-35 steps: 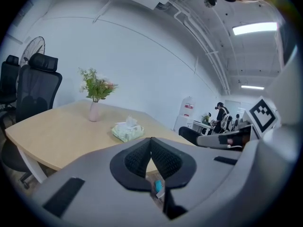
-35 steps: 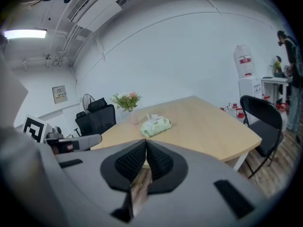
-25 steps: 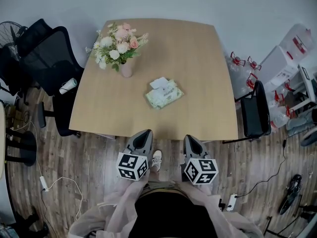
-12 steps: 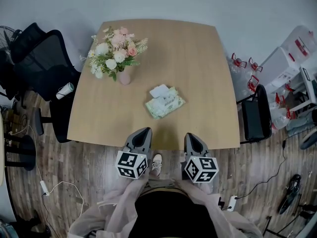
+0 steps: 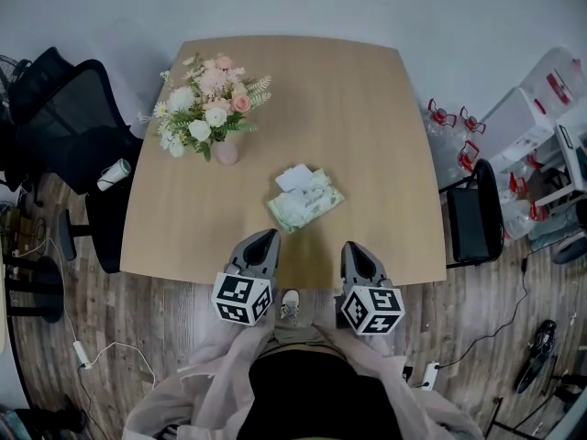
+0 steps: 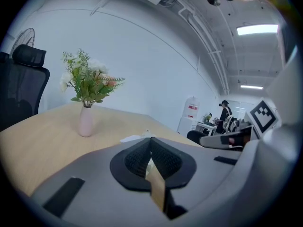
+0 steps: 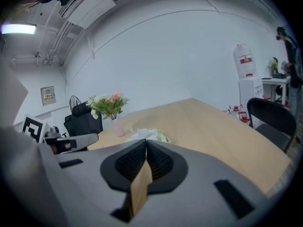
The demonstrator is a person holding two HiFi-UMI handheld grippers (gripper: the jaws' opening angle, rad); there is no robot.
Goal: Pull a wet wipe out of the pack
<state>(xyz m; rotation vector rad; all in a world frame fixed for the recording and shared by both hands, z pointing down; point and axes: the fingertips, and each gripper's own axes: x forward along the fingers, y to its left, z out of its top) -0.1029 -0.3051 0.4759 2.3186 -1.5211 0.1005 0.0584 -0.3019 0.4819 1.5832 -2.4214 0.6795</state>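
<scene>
Wet wipe pack [image 5: 307, 202] lies near the middle of a pale wooden table [image 5: 367, 108], with a white sheet [image 5: 294, 178] standing out of its far end and neither gripper touching it. At far left, a black mesh office chair [image 5: 64, 122] is drawn up to the table's side, with a white roll [image 5: 115, 166] at its near edge. A pink vase [image 5: 226, 150] of white and pink flowers [image 5: 206, 99] stands on the table, left of the pack and farther back.

At the near edge, the person's left gripper [image 5: 265, 237] points toward the pack. Its jaws are pressed together with nothing between them. The right gripper [image 5: 353, 248], a little to its right, is likewise closed and empty. Both tips hang over the table's near edge, apart from the pack, which sits ahead of the gap between them. A white shoe [image 5: 290, 302] shows on the wooden floor [image 5: 174, 310] between the two grippers.

To the right, a second black chair [image 5: 472, 211] stands at the table's side. Clear water bottles [image 5: 443, 131] with red handles sit on the floor behind it.
</scene>
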